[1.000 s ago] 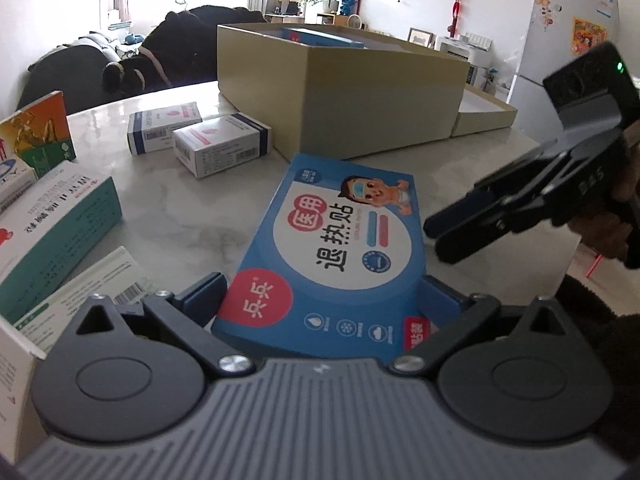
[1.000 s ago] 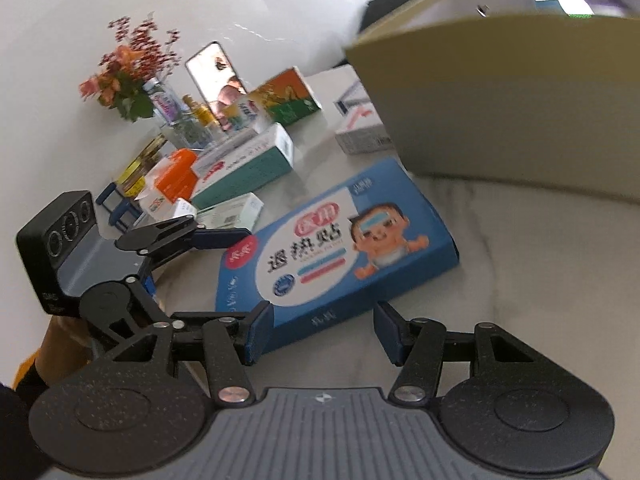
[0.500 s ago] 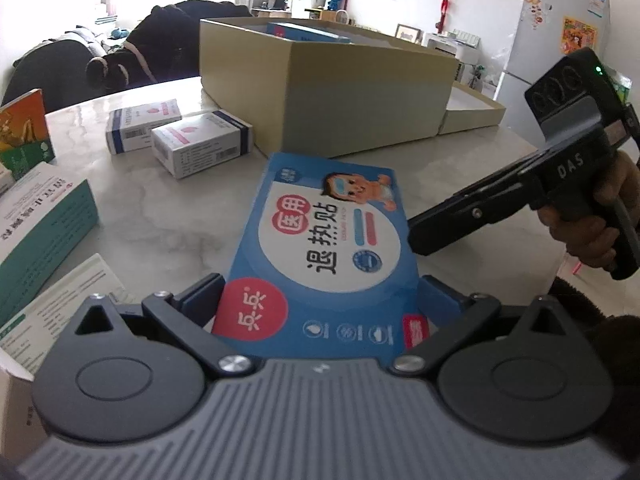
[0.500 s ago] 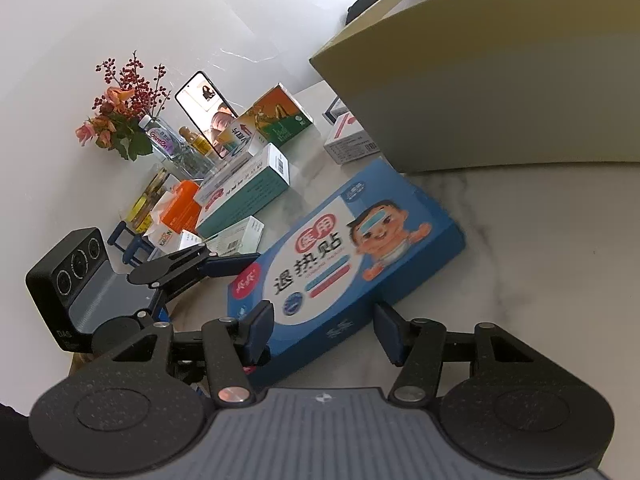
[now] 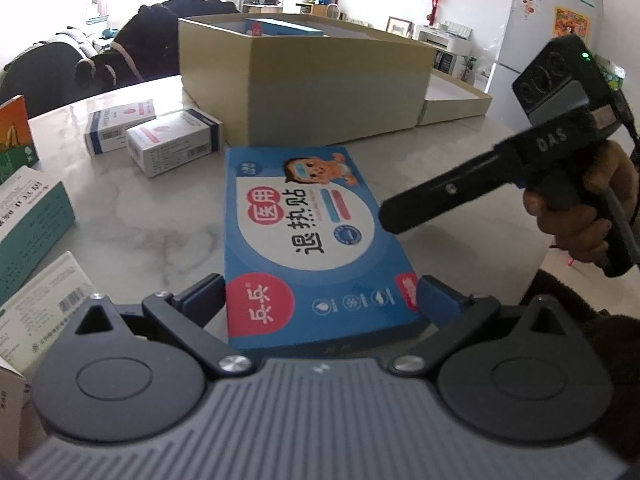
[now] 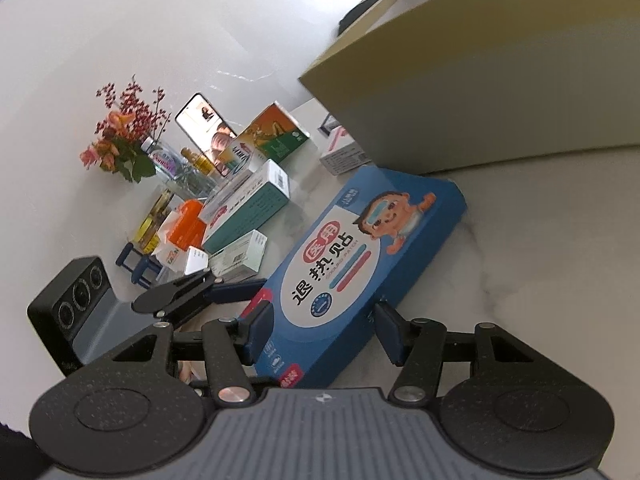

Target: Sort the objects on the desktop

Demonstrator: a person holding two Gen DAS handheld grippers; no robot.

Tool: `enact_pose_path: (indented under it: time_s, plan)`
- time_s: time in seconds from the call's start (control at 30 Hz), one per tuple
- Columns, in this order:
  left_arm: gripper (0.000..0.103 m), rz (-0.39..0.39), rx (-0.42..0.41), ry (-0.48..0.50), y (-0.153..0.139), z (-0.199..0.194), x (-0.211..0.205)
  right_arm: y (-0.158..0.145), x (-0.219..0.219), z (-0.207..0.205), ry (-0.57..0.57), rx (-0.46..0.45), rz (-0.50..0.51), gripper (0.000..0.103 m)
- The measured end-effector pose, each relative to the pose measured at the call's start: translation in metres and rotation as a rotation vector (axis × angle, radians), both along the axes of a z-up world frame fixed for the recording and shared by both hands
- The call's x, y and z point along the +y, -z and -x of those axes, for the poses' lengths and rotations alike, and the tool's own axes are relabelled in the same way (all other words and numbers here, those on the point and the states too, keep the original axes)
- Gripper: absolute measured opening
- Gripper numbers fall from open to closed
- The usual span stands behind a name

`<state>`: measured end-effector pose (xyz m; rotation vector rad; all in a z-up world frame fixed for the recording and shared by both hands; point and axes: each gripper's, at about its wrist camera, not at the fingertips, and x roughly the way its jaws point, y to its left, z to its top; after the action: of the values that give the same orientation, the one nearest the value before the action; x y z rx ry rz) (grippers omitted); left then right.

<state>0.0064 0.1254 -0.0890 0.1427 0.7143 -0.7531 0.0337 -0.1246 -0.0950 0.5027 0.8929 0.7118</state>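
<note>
A flat blue fever-patch box (image 5: 312,232) (image 6: 352,264) with a cartoon child lies on the marble table. My left gripper (image 5: 320,292) has its near end between its blue pads, which press on both long sides; one left finger (image 6: 236,294) shows at that end in the right wrist view. My right gripper (image 6: 324,328), held by a hand (image 5: 580,216), straddles the box's near right corner with its jaws half apart and no pad clearly pressing. From the left wrist view the right gripper (image 5: 390,216) reaches to the box's right edge.
A large open cardboard box (image 5: 336,88) (image 6: 500,92) stands just behind the blue box, its lid (image 5: 456,100) beside it. Two small white boxes (image 5: 172,140) lie to the left. A teal box (image 6: 248,208), a flower vase (image 6: 124,136), a phone (image 6: 204,120) and several packets crowd the far left.
The blue box has swung from slanted to straight between my left fingers. My right gripper has rolled, so its view tilts more and its fingers now look like one bar from the left.
</note>
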Motion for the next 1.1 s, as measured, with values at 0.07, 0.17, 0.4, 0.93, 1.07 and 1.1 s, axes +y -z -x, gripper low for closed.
enact_pose_path:
  time_s: [0.07,0.17,0.4,0.93,1.07,1.1]
  plan:
    - [0.102,-0.002,0.002,0.023,0.000,0.005,-0.004,0.001,-0.005,0.001,0.012,0.003,-0.002,0.061]
    - [0.102,-0.004,0.003,0.052,0.000,0.010,-0.011,0.003,-0.012,0.003,0.035,0.004,-0.002,0.062]
    - [0.100,-0.001,-0.003,0.059,-0.002,0.006,-0.015,0.005,-0.020,-0.001,0.055,0.008,-0.007,0.062]
    - [0.102,-0.028,-0.010,0.049,-0.003,0.004,-0.023,-0.017,-0.020,0.001,0.060,-0.044,-0.011,0.065]
    - [0.103,-0.001,-0.007,0.024,-0.002,0.003,-0.018,-0.021,-0.017,0.001,0.061,-0.045,-0.031,0.065]
    - [0.102,0.008,-0.006,0.018,-0.002,0.003,-0.016,-0.021,-0.017,0.001,0.063,-0.046,-0.037,0.065]
